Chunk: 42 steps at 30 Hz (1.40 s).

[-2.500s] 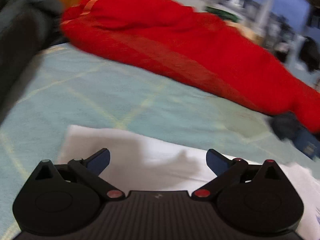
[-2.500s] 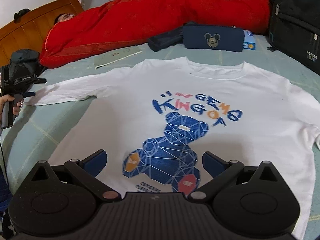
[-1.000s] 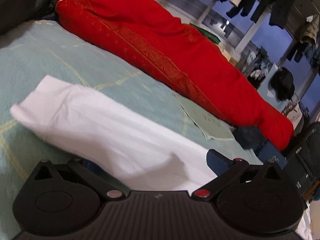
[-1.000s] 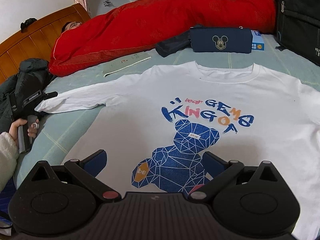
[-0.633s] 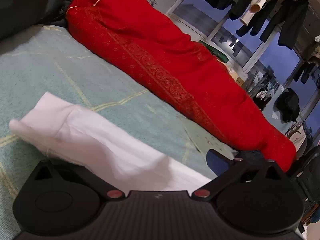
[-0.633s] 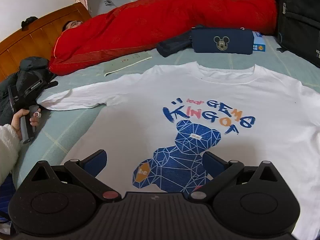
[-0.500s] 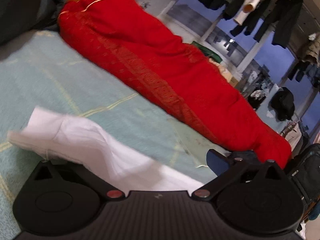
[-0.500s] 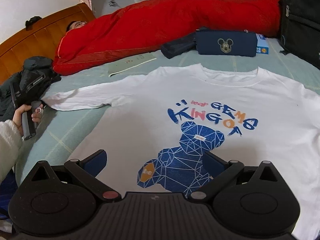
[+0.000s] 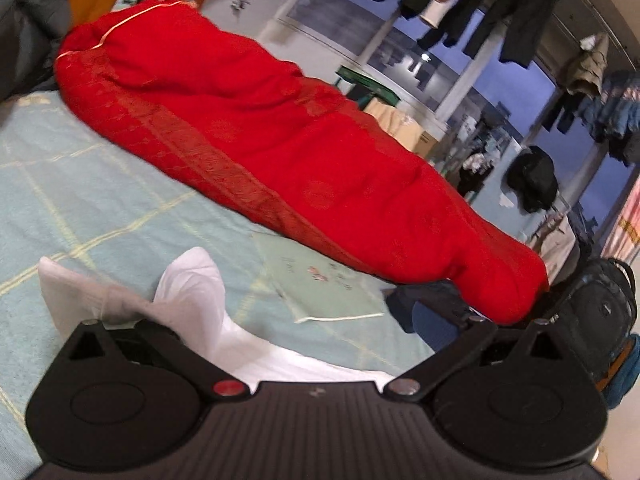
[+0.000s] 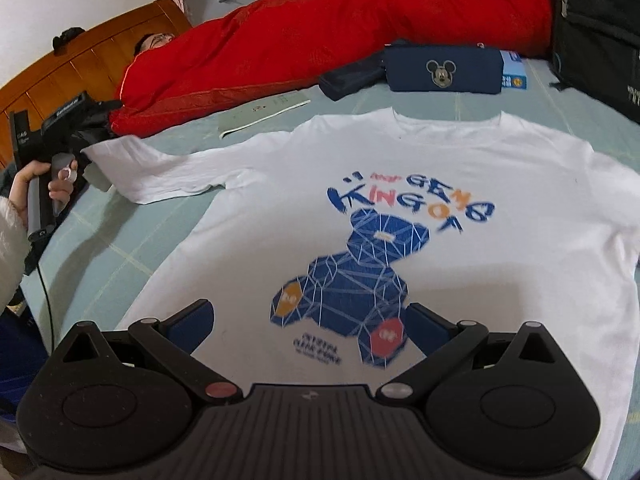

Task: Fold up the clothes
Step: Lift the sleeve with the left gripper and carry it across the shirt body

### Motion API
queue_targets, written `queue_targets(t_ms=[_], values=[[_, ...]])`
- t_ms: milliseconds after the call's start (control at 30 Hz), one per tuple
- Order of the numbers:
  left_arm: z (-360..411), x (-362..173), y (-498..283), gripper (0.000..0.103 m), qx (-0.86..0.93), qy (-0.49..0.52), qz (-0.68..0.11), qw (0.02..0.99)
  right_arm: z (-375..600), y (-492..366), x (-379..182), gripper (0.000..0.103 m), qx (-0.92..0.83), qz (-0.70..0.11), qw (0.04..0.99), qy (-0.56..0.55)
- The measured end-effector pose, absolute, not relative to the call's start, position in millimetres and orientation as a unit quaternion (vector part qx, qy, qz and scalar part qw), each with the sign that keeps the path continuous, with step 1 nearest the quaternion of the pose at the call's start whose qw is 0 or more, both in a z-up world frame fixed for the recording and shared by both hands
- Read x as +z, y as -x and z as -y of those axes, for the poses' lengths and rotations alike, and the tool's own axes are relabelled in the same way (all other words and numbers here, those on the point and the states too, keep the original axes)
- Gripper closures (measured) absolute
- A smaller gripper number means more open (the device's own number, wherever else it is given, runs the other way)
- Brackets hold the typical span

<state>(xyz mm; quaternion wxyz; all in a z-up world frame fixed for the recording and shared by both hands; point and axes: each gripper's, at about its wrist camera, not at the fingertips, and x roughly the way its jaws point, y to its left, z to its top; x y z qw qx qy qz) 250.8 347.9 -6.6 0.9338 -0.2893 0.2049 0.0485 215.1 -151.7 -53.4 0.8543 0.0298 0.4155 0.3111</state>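
Observation:
A white long-sleeved shirt [image 10: 460, 208] with a blue bear print lies flat, front up, on the pale green bed cover [image 10: 100, 248]. My right gripper [image 10: 308, 314] hovers open over the shirt's bottom hem with nothing between its fingers. The shirt's sleeve [image 10: 160, 168] stretches left to my left gripper [image 10: 90, 132], held by a hand [image 10: 36, 180] at the cuff. In the left wrist view the sleeve [image 9: 192, 296] is bunched up and lies over the left finger, hiding it. The left gripper [image 9: 316, 316] has its jaws wide apart; only the right finger [image 9: 432, 320] shows.
A person lies under a red quilt [image 10: 340, 28] along the bed's far side. A green booklet [image 10: 264, 116], dark pouch [image 10: 352, 76], navy Mickey case [image 10: 444, 70] and blue box [image 10: 514, 74] lie beyond the collar. A black backpack [image 10: 600, 28] stands far right, a wooden headboard [image 10: 80, 64] left.
The left gripper has pushed in at the cuff, and the sleeve end has bunched and lifted over its left finger. The right gripper has drifted slightly but stays open above the hem.

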Motion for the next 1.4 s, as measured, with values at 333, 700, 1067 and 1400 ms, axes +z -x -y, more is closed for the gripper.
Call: queue_targets(t_ms=[333, 700, 1067, 1400], values=[[-271.9, 34.7, -270.5, 0.001, 0.002, 0.251, -0.214, 0.944, 181.5, -203.6, -55.3, 0.000, 0.295, -0.407, 0.864, -0.041], [-187.0, 44.8, -307.6, 0.001, -0.037, 0.233, -0.239, 0.942, 213.0, -187.7, -51.9, 0.000, 0.304, -0.392, 0.867, -0.037], [-98.1, 24.6, -334.6, 0.001, -0.072, 0.224, -0.257, 0.937, 243.8, -181.9, -55.0, 0.000, 0.289, -0.399, 0.869, -0.035], [-32.1, -4.1, -354.3, 0.001, -0.093, 0.210, -0.263, 0.937, 262.0, -174.0, -57.7, 0.000, 0.285, -0.407, 0.868, -0.017]])
